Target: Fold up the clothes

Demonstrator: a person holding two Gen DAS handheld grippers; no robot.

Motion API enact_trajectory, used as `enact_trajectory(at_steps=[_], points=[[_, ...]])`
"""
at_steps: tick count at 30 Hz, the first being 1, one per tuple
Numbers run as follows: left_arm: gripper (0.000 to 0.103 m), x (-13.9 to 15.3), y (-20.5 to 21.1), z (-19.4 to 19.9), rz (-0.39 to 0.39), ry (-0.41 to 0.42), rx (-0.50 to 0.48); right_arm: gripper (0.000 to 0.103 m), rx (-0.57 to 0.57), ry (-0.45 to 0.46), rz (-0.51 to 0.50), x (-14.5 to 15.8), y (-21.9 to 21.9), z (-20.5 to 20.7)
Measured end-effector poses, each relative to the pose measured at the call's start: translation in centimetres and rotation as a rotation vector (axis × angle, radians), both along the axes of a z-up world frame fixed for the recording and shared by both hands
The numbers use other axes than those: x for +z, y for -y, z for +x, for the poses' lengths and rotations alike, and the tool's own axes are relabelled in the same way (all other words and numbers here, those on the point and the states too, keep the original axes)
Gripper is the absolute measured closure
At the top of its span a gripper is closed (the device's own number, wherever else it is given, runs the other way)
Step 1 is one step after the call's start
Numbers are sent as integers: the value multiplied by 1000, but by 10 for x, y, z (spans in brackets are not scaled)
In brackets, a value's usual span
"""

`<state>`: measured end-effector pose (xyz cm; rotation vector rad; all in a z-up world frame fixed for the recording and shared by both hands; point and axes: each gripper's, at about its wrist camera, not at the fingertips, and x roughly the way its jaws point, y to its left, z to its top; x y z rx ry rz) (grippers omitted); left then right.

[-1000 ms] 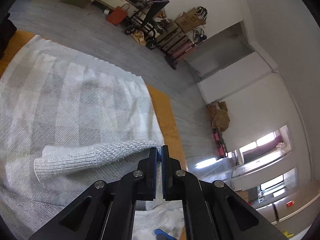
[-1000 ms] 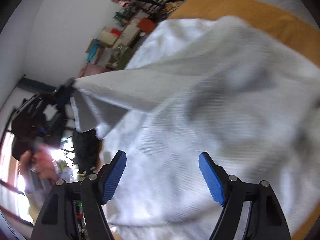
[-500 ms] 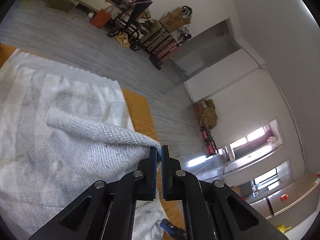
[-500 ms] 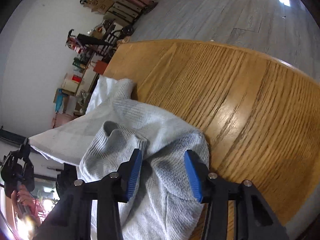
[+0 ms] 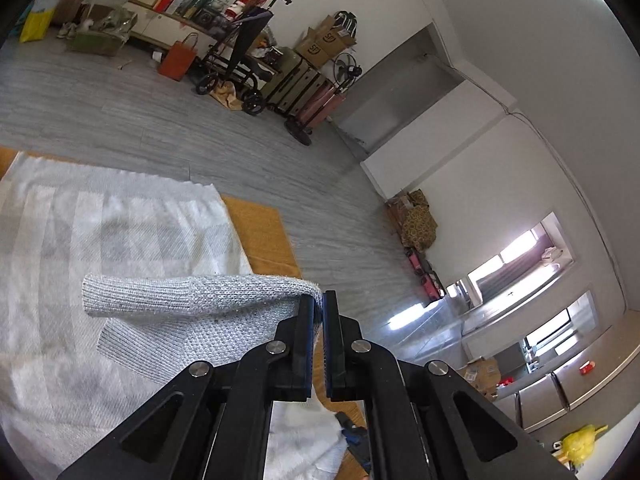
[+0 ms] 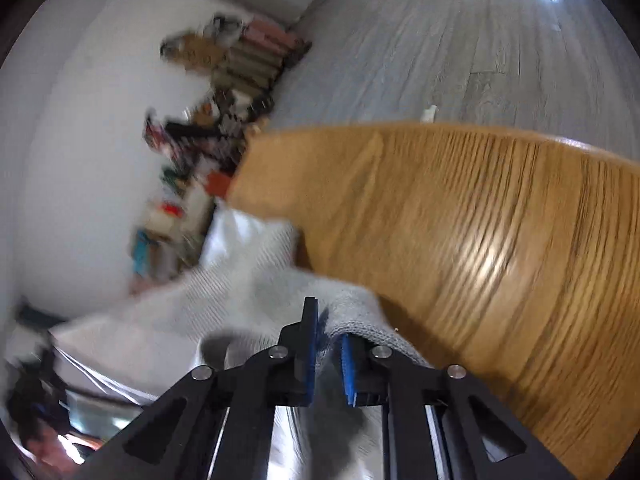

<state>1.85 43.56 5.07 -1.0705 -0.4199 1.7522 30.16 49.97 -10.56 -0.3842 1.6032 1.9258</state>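
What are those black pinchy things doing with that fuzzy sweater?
A person is folding a grey-and-white sweater on a wooden table, holding a pincher in each hand. The left gripper is shut on the sleeve, lifted above the sweater's body. The right gripper is pinching another knit edge by the table's bare wood.

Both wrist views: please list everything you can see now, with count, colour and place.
sweater: one, white-grey checked knit, spread on the table
sleeve: one, grey, lifted over the sweater
table: one, orange-brown wood, under the sweater
floor: grey planks, around the table
clutter: bags, boxes, a cart, along the far wall
left gripper: black, shut on the sleeve
right gripper: black with blue pads, shut on a sweater fold at the table edge
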Motion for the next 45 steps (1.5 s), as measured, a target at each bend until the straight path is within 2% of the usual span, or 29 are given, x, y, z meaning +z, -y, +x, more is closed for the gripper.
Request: enact_trajectory(at_steps=[3, 7, 10, 15, 18, 19, 21, 24, 29, 30, 31, 32, 34, 37, 41, 42, 44, 45], points=[[100, 13, -15, -1, 13, -18, -7, 92, -63, -70, -45, -5, -14, 17], [100, 36, -21, 19, 13, -92, -68, 93, -102, -165, -131, -22, -25, 25], [100, 43, -14, 35, -4, -151, -99, 93, -80, -144, -122, -24, -28, 27], [100, 18, 51, 55, -1, -149, -64, 94, -19, -117, -93, -26, -29, 27], [100, 0, 92, 77, -25, -164, -46, 94, 19, -91, -72, -27, -29, 27], [100, -4, 103, 84, -35, -174, -42, 94, 31, -80, -70, -28, -29, 26], [99, -18, 127, 100, -108, -232, -25, 94, 51, -57, -65, -30, -26, 26], [99, -62, 153, 110, -230, -166, 10, 94, 74, -25, -57, -35, -22, 29], [100, -147, 179, 99, -393, 130, 89, 94, 84, 23, -55, -39, -24, 29], [99, -154, 181, 101, -416, 174, 83, 92, 88, 30, -55, -38, -25, 29], [98, -161, 184, 102, -437, 215, 74, 85, 95, 35, -56, -37, -25, 28], [98, -164, 188, 106, -456, 233, 52, 81, 112, 35, -60, -34, -25, 27], [97, -169, 196, 114, -493, 262, 7, 60, 146, 47, -59, -27, -25, 25], [96, -164, 223, 126, -517, 300, -31, 46, 223, 151, -17, -10, -22, 25], [95, -144, 260, 120, -459, 379, 3, 44, 320, 260, 93, 16, -13, 26], [91, -140, 260, 113, -458, 373, 19, 44, 347, 277, 124, 23, -10, 22], [67, -138, 259, 95, -450, 389, 52, 44, 409, 305, 187, 39, -3, 9], [41, -141, 258, 84, -439, 417, 67, 44, 436, 306, 202, 44, 1, 0]])
